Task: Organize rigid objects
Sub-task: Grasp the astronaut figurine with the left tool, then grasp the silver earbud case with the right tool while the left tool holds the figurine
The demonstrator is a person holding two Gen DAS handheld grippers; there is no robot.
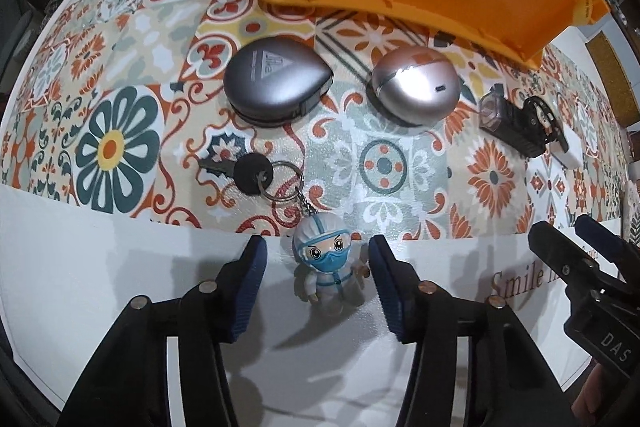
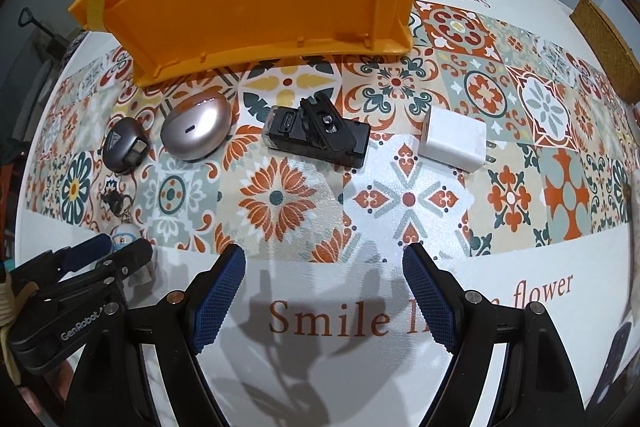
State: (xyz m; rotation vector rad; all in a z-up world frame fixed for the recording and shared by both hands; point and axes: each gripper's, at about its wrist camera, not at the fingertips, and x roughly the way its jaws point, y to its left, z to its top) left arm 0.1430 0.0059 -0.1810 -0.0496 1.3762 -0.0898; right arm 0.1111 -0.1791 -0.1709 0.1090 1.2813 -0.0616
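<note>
1. the left gripper (image 1: 316,263) straddles the figurine keychain (image 1: 328,267); its jaws are apart, with gaps on both sides and nothing pinched yet.
2. close evenly on the figurine's body, not the chain, so the key (image 1: 244,173) trails freely when lifted.
3. the right gripper (image 2: 324,271) hangs open and empty over bare cloth, nearer the camera than the orange bin (image 2: 256,7).
4. the bin stands beyond the figurine, past the 2 earbud cases (image 1: 276,83); carry it there.
</note>
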